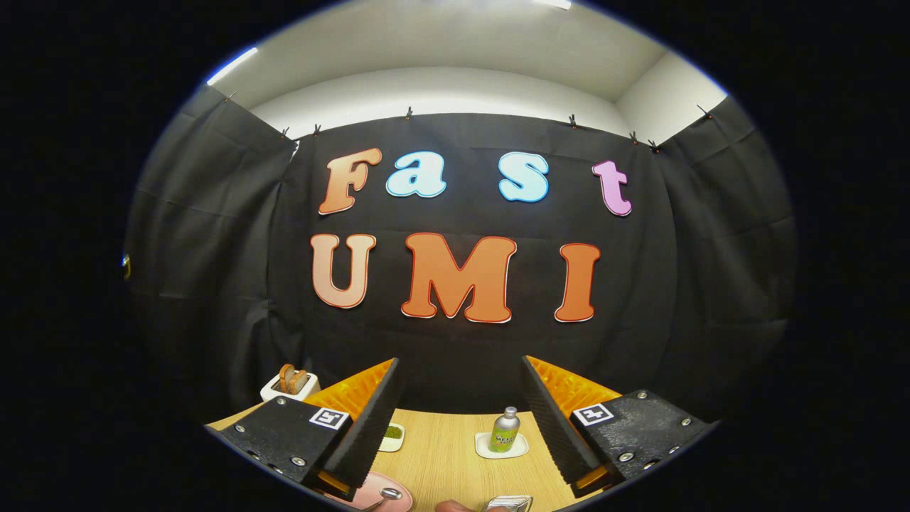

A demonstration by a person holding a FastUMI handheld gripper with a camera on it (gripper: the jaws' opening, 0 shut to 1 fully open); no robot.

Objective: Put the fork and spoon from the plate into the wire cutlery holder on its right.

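Mount: on the gripper [461, 419], looking forward along its spread fingers.
Facing: level, toward the booth's black cloth wall [462, 341].
Nearness: low over the pale wooden table [448, 455].

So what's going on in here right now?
A person is holding a gripper above a wooden table, jaws wide open with nothing between them. Below its fingers sits a pink plate with a spoon on it, and the wire holder is just to the plate's right. Beyond them stand a small bottle on a dish and a toaster. Nothing has been picked up yet.

Spoon [389, 493] bowl on pink plate [370, 496]; wire cutlery holder [510, 503] to right.
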